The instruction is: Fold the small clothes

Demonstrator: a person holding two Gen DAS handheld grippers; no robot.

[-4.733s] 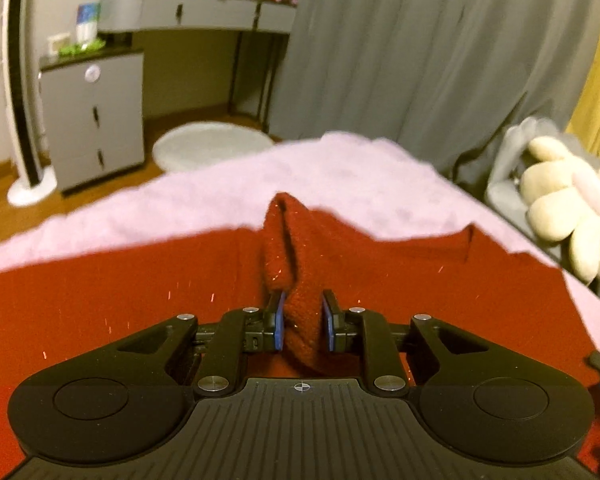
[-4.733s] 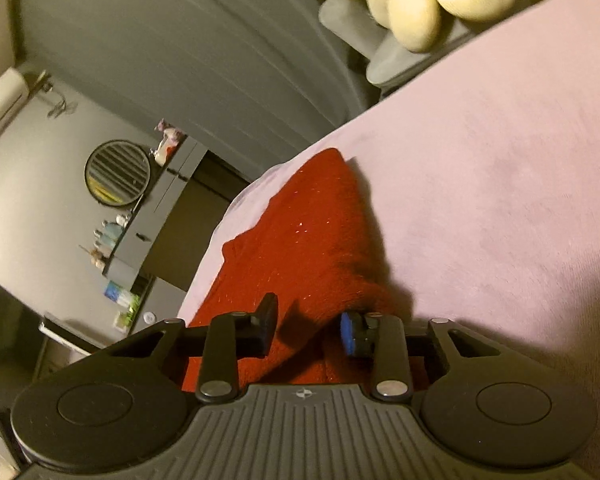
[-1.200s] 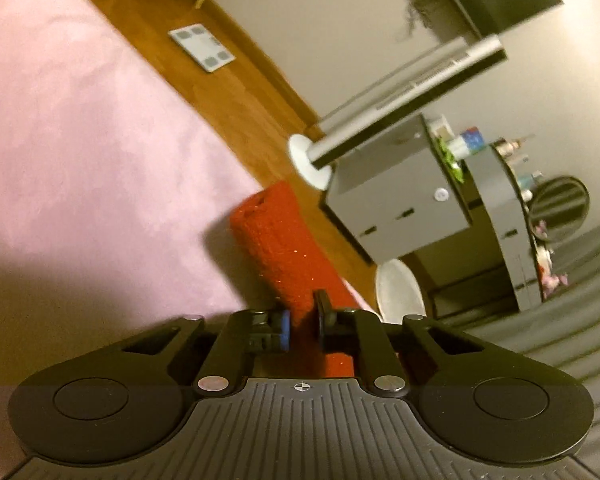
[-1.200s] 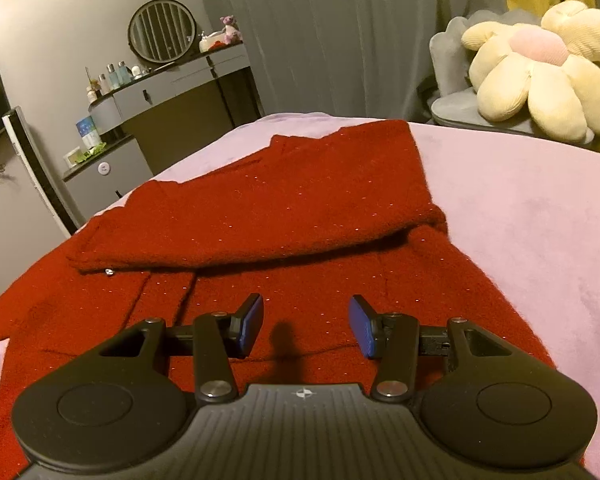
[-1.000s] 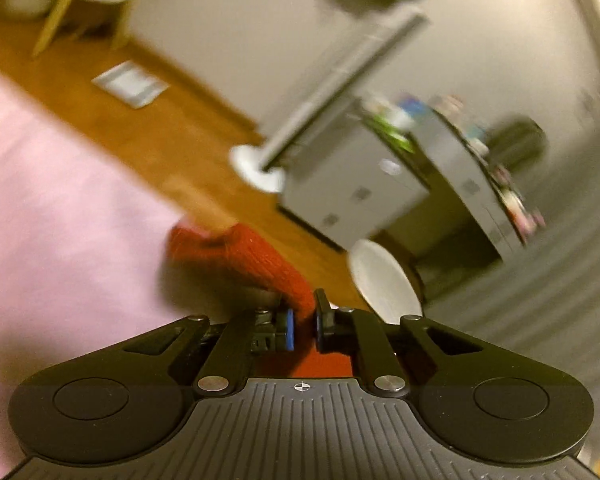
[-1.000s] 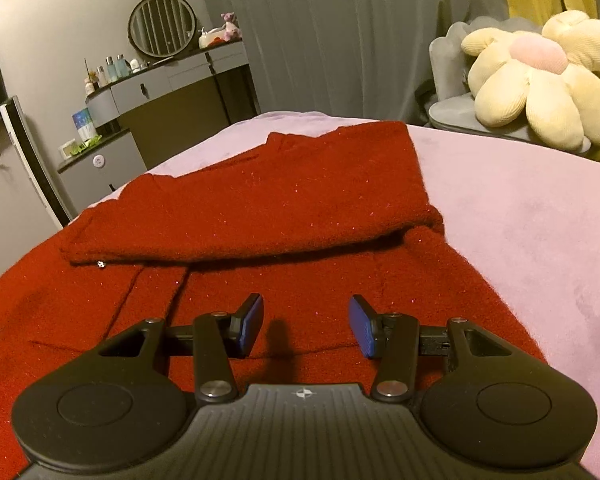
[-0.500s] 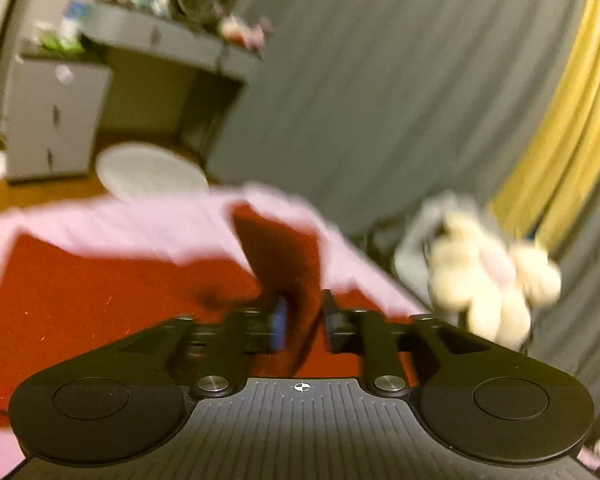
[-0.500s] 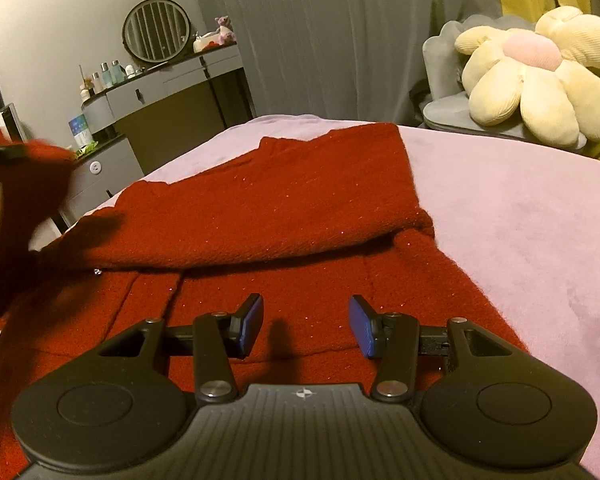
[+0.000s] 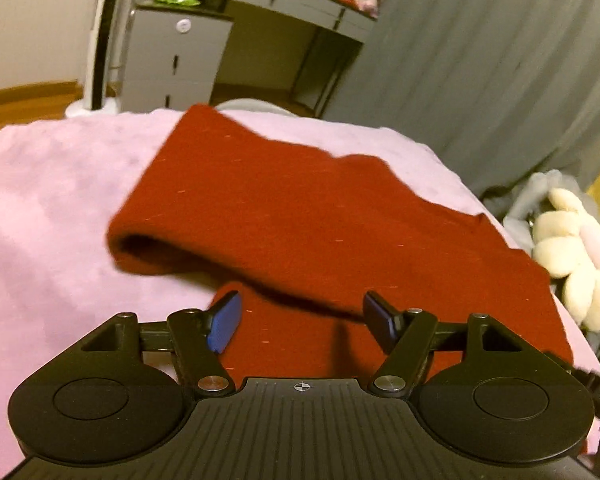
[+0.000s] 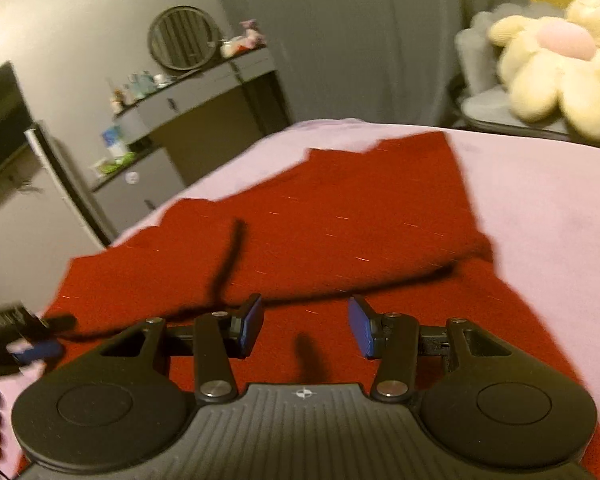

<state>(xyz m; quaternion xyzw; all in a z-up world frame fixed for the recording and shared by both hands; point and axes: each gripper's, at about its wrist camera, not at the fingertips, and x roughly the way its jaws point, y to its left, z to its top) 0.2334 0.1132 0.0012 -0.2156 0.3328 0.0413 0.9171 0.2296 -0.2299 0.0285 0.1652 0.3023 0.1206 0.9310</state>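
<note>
My left gripper is opening with nothing inside, the right gripper is half open and empty, and both sleeves lie folded over the red sweater at twelve o'clock, so more folds remain.

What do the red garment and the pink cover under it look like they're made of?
Red garment: looks like a thick, soft knit, probably wool or acrylic; matte and fuzzy, with tiny glinting flecks like metallic thread, and its folded edge rolls plump. Pink cover: seems a short-pile plush or fleece; matte, with cloudy light and dark patches in the nap.
</note>
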